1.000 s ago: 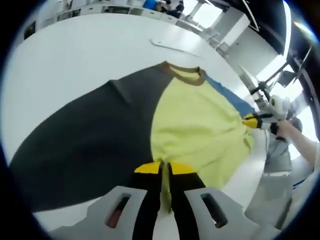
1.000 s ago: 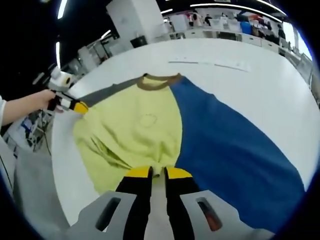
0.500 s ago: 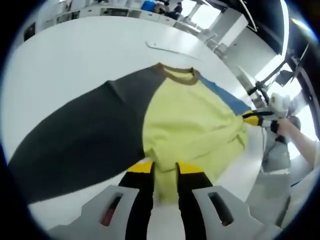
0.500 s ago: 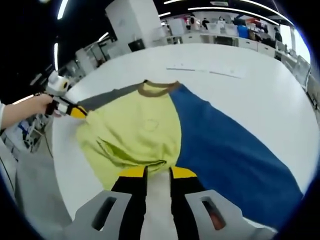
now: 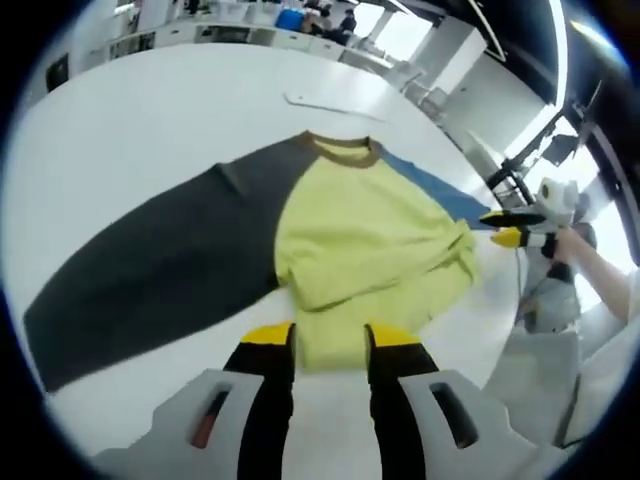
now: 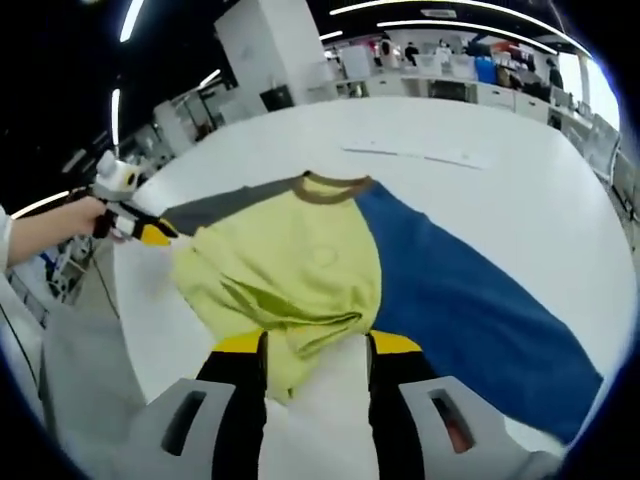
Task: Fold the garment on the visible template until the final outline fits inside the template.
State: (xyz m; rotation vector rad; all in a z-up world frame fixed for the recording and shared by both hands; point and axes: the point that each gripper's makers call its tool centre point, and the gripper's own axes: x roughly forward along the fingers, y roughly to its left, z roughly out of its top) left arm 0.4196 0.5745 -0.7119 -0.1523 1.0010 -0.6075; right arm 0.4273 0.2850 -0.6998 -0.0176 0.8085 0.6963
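White surface (image 5: 150,120) spreads under both views. Left gripper (image 5: 318,345) stands with jaws parted, the garment's (image 5: 360,240) yellow hem loose between them; right gripper (image 6: 315,350) likewise, jaws apart around bunched hem. From the left gripper the shirt lies flat toward 12 o'clock, collar farthest. Risk, judged: the rumpled hem could slump crooked, spoiling the fold outline.

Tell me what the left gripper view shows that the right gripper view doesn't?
Left gripper view: the shirt's dark grey sleeve spread full length, and the right gripper past the hem. Right gripper view: the blue sleeve spread full length, and the left gripper held by a hand. Both: the yellow body bunched at the hem, the brown collar, the white table, and open jaws.
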